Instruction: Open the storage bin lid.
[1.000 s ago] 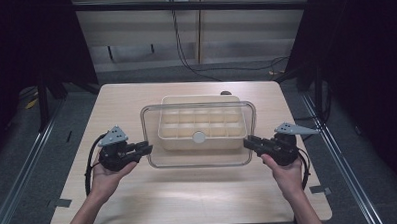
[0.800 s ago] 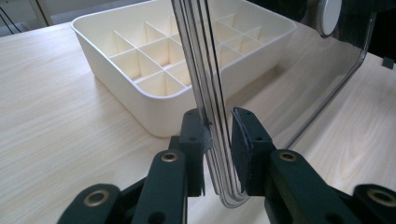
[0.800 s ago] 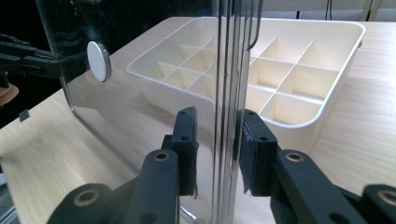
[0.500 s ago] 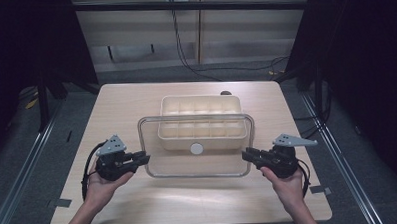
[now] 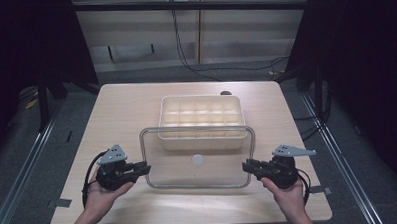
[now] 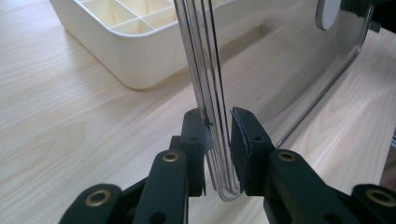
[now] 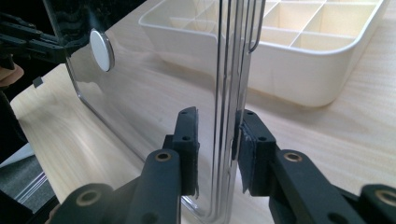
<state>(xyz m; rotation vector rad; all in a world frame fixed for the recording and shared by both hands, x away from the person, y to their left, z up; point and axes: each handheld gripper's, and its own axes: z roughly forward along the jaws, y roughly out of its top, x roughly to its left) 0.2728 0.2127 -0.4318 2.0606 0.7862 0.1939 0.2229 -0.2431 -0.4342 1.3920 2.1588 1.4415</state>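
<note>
A clear plastic lid (image 5: 216, 166) with a round white sticker (image 5: 197, 159) hangs level above the table, its far edge over the front of a cream compartment box (image 5: 199, 117). My left gripper (image 5: 144, 169) is shut on the lid's left rim and my right gripper (image 5: 248, 166) on its right rim. In the left gripper view the pads (image 6: 243, 140) pinch the rim of the lid (image 6: 205, 70), with the box (image 6: 116, 51) beyond. In the right gripper view the lid (image 7: 140, 93) stands between the pads (image 7: 245, 140), the box (image 7: 299, 60) behind it.
The box has several open compartments, and nothing shows in them. A small dark object (image 5: 226, 93) lies just behind the box. The wooden table (image 5: 121, 109) has bare surface left, right and in front. Cables run across the floor beyond the far edge.
Both grippers have carried the lid off the top of the box and toward the near edge of the table. The box has stayed in place.
</note>
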